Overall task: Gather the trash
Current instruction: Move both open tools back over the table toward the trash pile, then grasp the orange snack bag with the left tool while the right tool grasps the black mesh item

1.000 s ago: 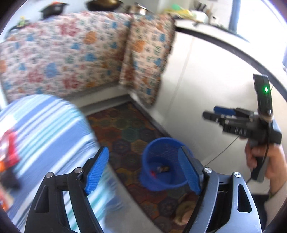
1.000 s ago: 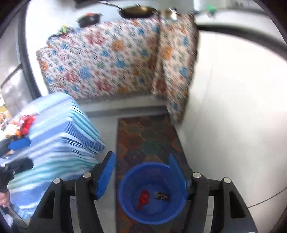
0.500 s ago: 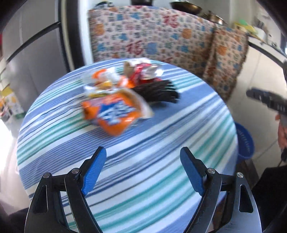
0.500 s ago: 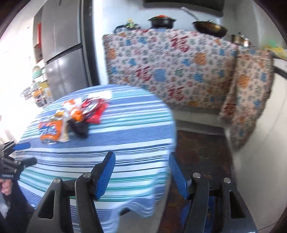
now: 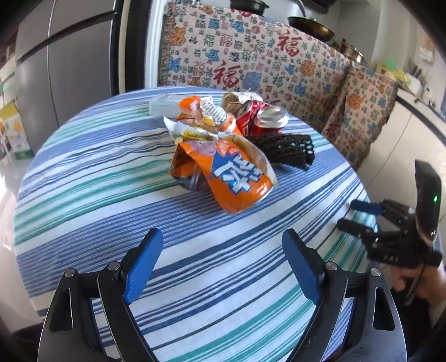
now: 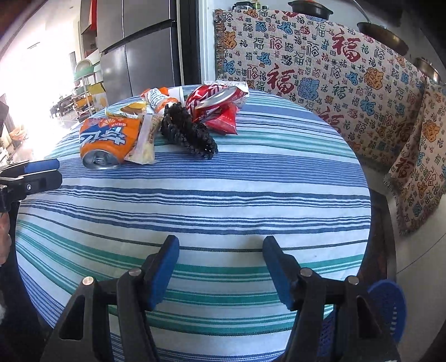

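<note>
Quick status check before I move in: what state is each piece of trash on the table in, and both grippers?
orange can: crushed, on its side
red can: dented, on its side
black foam net: lying flat beside the cans
wrappers: crumpled, piled behind the orange can
blue bin: on the floor beside the table
left gripper: opening, nothing between its jaws
right gripper: open, empty

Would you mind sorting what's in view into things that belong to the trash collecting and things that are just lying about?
Belongs to the job:
orange can
red can
black foam net
wrappers
blue bin
left tongs, opening, nothing between them
right tongs, open, nothing between them

Just lying about:
striped tablecloth
patterned cover
fridge
pan
</note>
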### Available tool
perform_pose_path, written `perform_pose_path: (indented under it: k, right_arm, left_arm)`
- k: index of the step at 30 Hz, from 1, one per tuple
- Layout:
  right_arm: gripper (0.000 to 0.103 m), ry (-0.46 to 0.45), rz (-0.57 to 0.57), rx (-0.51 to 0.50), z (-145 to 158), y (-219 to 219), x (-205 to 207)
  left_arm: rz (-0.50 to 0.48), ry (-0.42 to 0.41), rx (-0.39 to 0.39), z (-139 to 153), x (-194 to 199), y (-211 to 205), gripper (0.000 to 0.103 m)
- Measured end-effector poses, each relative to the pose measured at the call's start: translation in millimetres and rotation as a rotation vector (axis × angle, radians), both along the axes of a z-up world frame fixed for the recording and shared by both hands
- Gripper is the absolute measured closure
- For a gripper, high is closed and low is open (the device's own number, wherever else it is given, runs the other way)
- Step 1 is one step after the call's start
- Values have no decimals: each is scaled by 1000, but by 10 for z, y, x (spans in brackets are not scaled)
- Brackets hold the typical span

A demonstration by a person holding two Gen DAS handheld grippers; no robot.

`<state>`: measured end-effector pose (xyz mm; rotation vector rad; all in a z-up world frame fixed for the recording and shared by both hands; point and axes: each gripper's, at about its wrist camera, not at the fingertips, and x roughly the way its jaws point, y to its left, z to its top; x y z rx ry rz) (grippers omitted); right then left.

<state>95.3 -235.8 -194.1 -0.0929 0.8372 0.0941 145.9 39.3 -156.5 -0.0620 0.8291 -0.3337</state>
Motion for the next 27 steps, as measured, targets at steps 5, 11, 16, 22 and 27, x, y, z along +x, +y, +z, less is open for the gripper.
perform_pose_path:
  k: [5, 11, 16, 22, 27]
  right_arm:
    - [38, 1, 3, -9, 24, -33, 20]
    - [38, -10, -1, -1, 89, -75, 54]
    - [38, -39, -8, 9, 155, -100, 95]
    - [38, -72, 15, 18, 210, -48, 194]
    - [38, -85, 75, 45, 327, 53, 379]
  left_arm:
    - [53, -5, -31, 107, 239, -74, 16]
    - [79, 9, -3, 104, 457, -151, 28]
    - [77, 11, 4, 77, 520, -184, 40]
    - [39, -23, -26, 149, 526, -148, 84]
    - [12, -41, -17, 191, 476, -108, 86]
